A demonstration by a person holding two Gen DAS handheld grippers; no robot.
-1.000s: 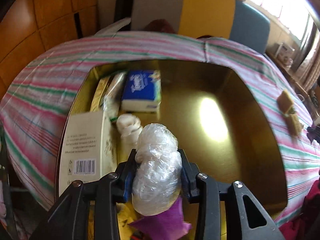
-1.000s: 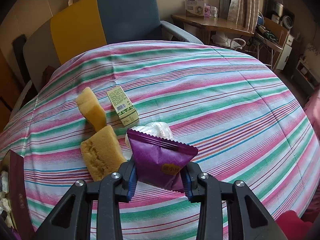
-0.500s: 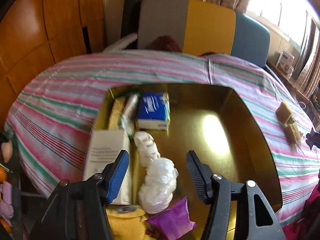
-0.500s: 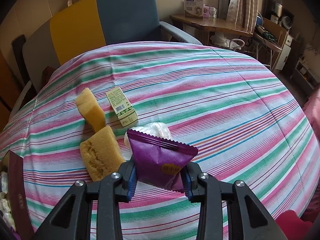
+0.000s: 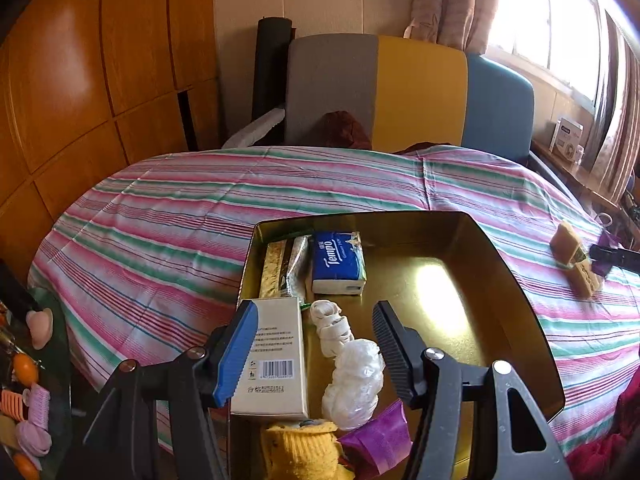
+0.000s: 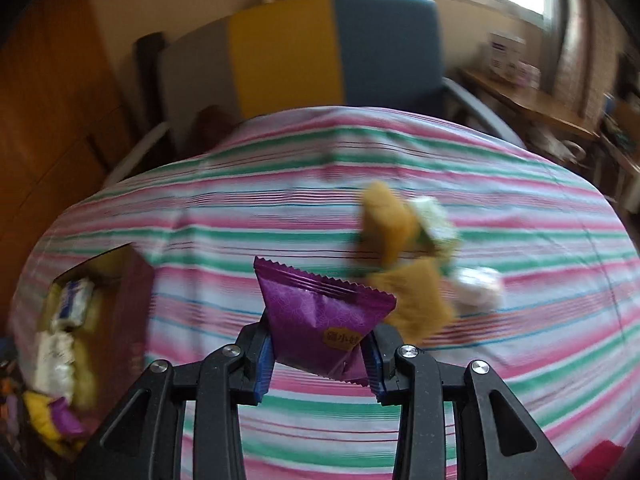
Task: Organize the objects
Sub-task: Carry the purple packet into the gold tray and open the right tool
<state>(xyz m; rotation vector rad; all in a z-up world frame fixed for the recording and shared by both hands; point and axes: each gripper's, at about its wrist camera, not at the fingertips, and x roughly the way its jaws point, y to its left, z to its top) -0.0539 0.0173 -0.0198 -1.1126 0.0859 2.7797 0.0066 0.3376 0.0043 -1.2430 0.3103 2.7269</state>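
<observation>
Two crinkly purple packet (image 6: 320,312) edges

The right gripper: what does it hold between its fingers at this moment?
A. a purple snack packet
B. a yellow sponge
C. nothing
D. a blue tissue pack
A: in the right wrist view, the right gripper is closed on the purple snack packet, which is lifted above the striped tablecloth.
</observation>
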